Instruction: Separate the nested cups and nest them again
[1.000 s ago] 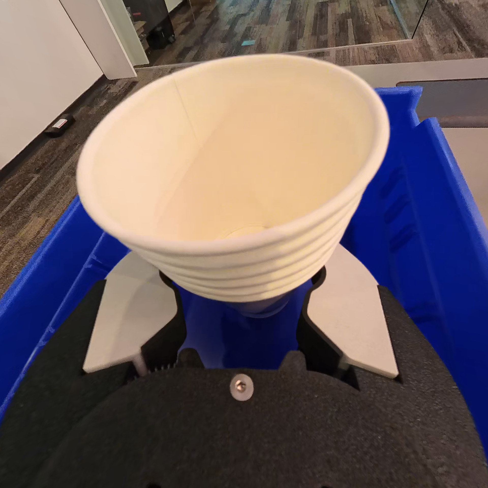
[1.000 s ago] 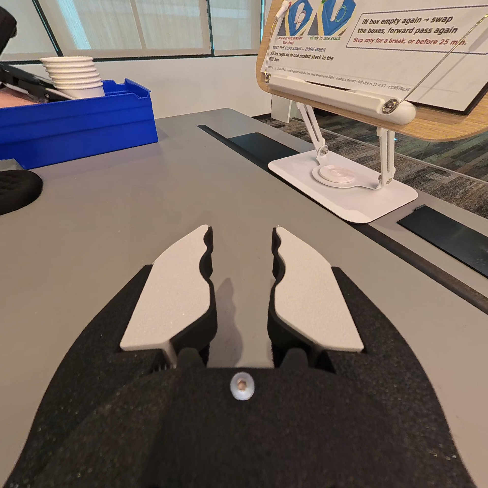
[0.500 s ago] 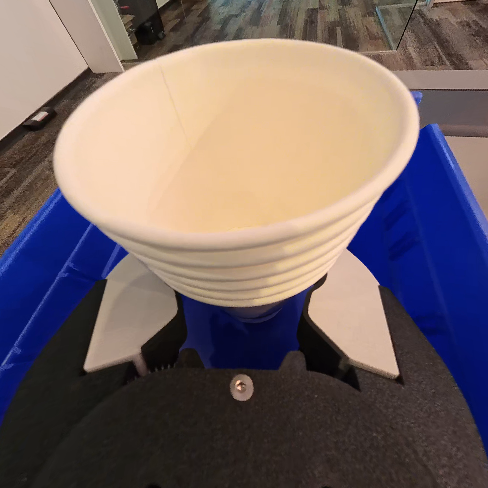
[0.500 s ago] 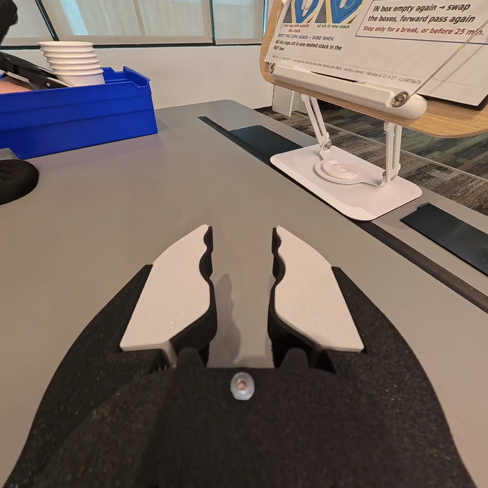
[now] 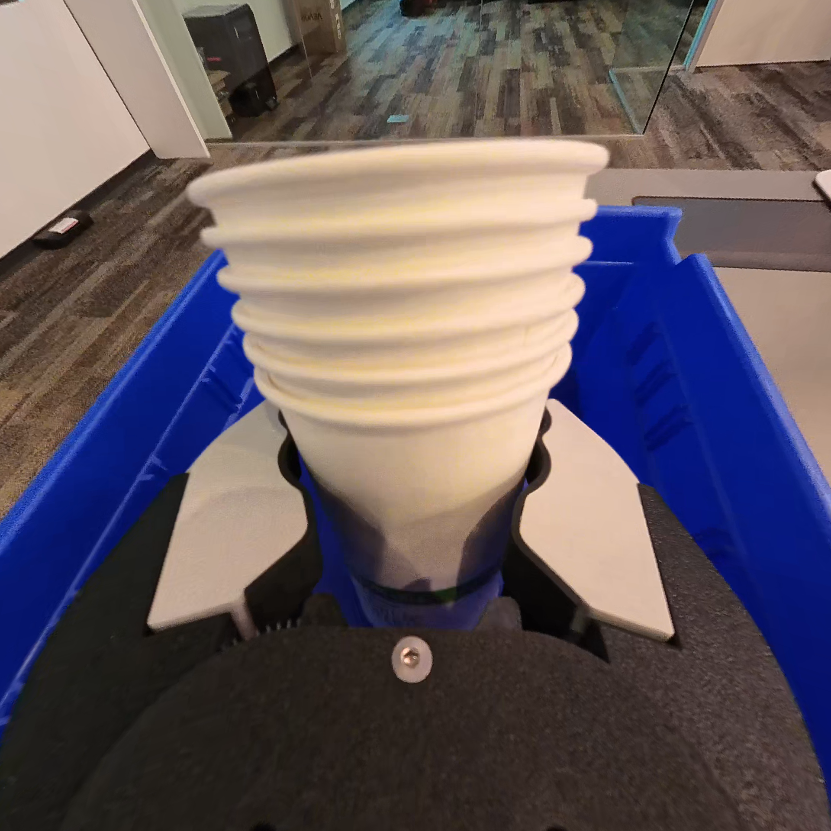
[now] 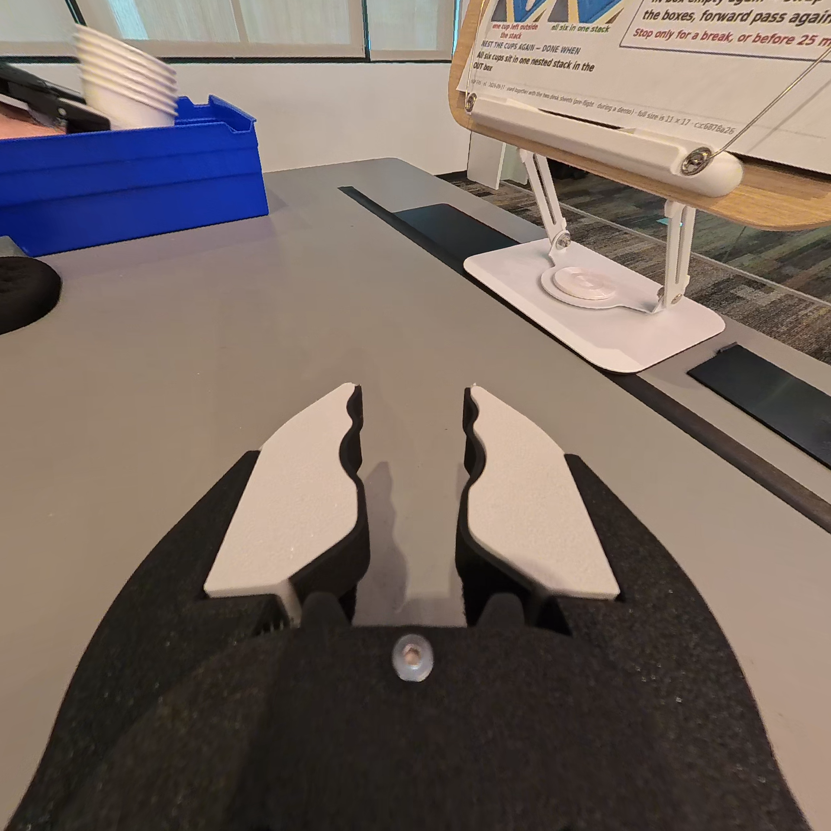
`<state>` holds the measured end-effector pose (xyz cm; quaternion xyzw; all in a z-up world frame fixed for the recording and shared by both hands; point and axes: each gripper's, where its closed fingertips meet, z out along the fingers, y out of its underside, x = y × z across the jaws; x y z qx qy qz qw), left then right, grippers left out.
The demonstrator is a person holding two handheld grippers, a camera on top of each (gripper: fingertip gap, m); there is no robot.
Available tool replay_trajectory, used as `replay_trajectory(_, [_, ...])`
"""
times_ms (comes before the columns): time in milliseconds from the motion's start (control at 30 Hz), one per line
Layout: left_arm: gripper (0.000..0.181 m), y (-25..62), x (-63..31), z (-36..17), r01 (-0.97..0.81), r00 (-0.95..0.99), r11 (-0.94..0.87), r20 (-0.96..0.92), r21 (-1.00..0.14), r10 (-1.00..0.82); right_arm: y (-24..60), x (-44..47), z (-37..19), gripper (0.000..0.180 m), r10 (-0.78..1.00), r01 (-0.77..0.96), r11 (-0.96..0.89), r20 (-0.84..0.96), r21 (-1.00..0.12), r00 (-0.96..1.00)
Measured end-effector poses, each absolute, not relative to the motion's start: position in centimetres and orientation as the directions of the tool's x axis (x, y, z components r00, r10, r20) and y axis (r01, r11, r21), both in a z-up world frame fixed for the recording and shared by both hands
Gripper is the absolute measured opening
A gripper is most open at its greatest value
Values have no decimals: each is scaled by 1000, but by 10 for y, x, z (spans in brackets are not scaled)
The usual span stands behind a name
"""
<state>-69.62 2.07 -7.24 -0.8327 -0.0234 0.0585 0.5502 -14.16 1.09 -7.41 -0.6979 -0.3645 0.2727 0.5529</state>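
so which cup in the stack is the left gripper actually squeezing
The bottom, outermost cup: only its bare wall sits between the left gripper's fingers; the others show just rims above.

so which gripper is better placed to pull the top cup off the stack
Right. The left gripper is shut on the cup stack over the blue bin; the right gripper is open and empty.

My right gripper (image 6: 413,395) hovers parted over the grey table (image 6: 225,359); the cup stack (image 6: 130,85) tilts above the blue bin (image 6: 135,180).
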Motion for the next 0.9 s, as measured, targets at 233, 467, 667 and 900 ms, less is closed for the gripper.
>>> replay_trajectory(233, [99, 13, -692, -66, 1, 998, -393, -22, -919, 54, 10, -141, -73, 42, 809, 201, -121, 21, -972, 588])
replay_trajectory(467, [99, 3, -685, -52, -6, 1000, -360, -11, -933, 11, 10, -141, -71, 42, 809, 198, -115, 24, -973, 588])
replay_trajectory(667, [99, 2, -673, -36, -47, 998, -279, -35, -959, -48, 9, -143, -73, 42, 812, 204, -117, 24, -972, 583])
replay_trajectory(900, [99, -4, -653, 21, -76, 992, -123, -62, -989, -108, 9, -143, -73, 42, 813, 203, -117, 23, -972, 581])
